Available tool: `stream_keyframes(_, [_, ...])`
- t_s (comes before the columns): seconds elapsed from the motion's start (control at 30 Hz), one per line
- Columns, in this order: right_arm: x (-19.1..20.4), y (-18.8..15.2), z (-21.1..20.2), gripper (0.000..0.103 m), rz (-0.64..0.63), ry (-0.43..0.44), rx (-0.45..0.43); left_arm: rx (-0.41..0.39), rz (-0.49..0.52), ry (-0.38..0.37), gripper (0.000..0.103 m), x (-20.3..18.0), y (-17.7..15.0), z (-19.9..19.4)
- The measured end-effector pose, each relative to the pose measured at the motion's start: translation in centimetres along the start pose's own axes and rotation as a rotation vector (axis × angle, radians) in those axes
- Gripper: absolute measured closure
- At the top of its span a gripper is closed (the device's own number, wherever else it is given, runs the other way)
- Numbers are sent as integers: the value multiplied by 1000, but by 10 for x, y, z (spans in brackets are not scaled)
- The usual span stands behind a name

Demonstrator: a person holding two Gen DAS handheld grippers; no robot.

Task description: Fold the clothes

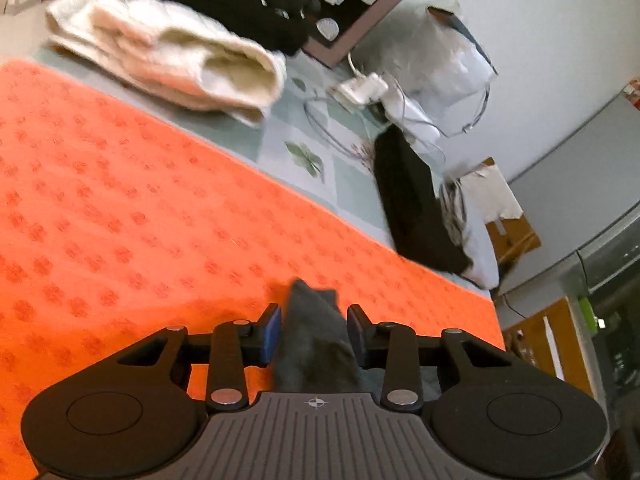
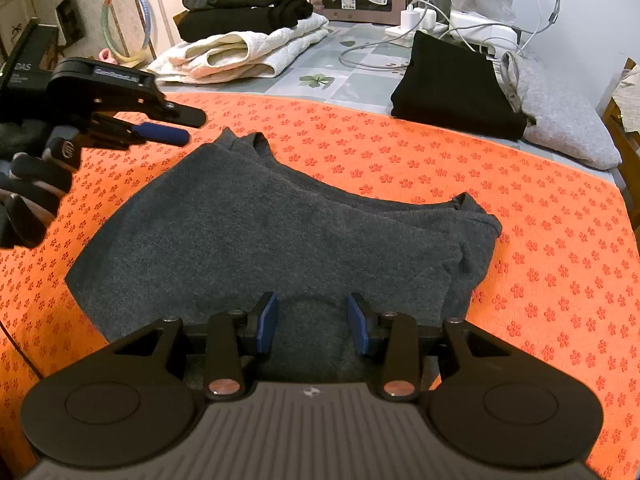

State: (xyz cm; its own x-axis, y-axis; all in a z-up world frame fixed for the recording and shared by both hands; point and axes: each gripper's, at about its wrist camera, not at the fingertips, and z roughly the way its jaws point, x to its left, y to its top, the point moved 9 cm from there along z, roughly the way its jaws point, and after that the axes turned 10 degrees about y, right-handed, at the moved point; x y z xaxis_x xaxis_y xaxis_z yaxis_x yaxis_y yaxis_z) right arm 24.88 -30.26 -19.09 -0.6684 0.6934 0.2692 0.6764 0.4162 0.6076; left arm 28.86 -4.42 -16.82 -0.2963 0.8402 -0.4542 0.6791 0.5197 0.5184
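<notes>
Orange flower-print mat over a bed, folded stacks behind: one dark grey knit garment, soft and partly folded, lies mid-mat. Left gripper has a bunched corner between its pads, contact uncertain; right gripper straddles the near hem, pads apart, unclenched. Mid-fold; next likely needs both corners pinched and carried across.

1. Left-wrist view is motion-blurred: white quilt and cables smeared.
2. Grey garment mostly hidden behind left gripper; pad contact unclear.
3. Gloved hand cut off at frame edge, right-wrist view.
</notes>
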Motion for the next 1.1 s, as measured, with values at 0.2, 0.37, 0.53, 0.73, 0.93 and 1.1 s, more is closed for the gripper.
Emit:
stream_keyframes(0.2, [0,1,-1,59,1,-2,-1,21,164,-49,70,-21,-14,-20])
stream_keyframes(0.37, [-1,8,-6,59,2,-4,-18,72,330,-123,72,-60,-50,-22])
stream_keyframes(0.53, [-20,8,-7,59,17,-27,-31,101,356,-5,85,-50,-68,2])
stream_keyframes(0.73, [-51,9,-20,59,70,-110,-58,91,316,27,86,-37,-62,1])
stream_keyframes(0.93, [-73,1,-37,59,192,-110,-72,72,305,34,61,-36,-57,-21])
stream_keyframes(1.1, [-63,-11,-46,57,268,-65,-79,101,289,55,53,-20,-68,-42])
